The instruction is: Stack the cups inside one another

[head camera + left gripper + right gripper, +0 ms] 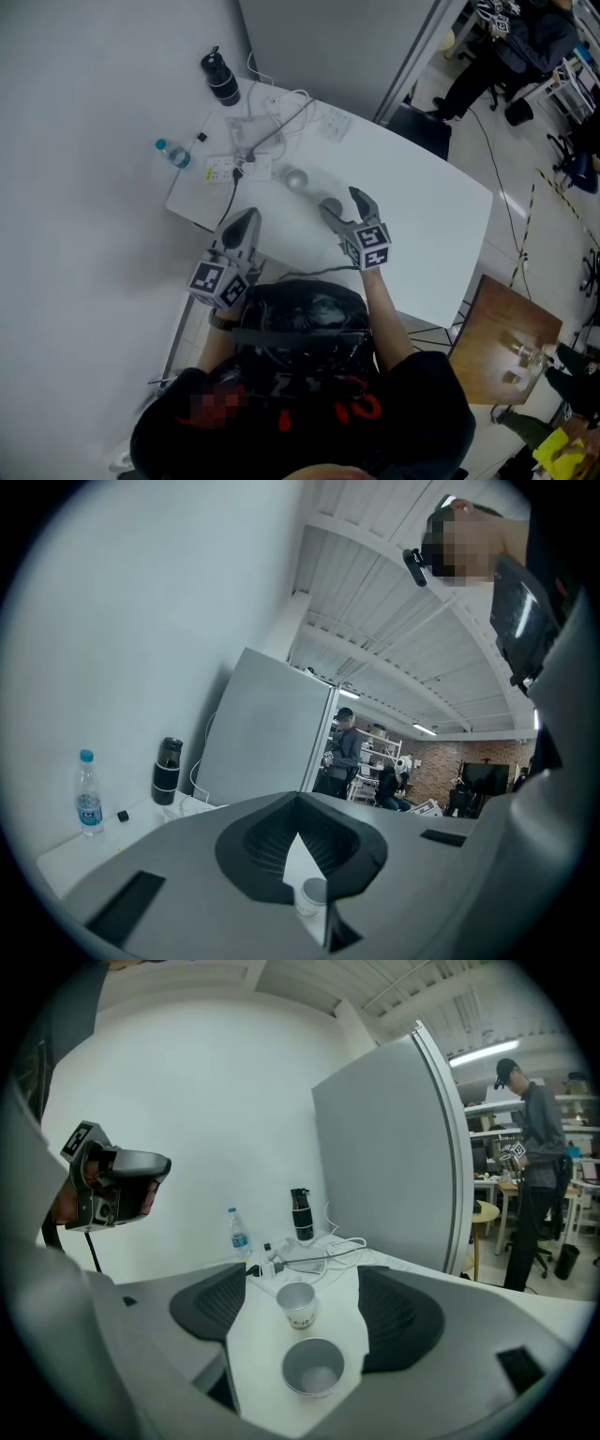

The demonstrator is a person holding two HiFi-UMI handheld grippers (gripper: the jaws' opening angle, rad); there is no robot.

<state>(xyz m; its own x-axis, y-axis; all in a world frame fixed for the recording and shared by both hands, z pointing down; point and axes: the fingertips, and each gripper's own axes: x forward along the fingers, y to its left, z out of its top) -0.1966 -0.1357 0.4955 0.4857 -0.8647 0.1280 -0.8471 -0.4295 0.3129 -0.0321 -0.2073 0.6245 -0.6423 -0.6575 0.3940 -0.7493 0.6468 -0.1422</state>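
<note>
White desk (441, 234), wall along its left edge, right half bare. Two cups stand apart mid-desk: near cup (313, 1368) between right gripper's (339, 202) released jaws, untouched; far cup (298, 1303) beyond. Left gripper (246, 217) jaws clenched, empty.

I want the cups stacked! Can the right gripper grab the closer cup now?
Probably yes. The right gripper is open, and the closer cup stands upright between its jaws, nothing blocking it. The other cup stands apart, farther along the table.
</note>
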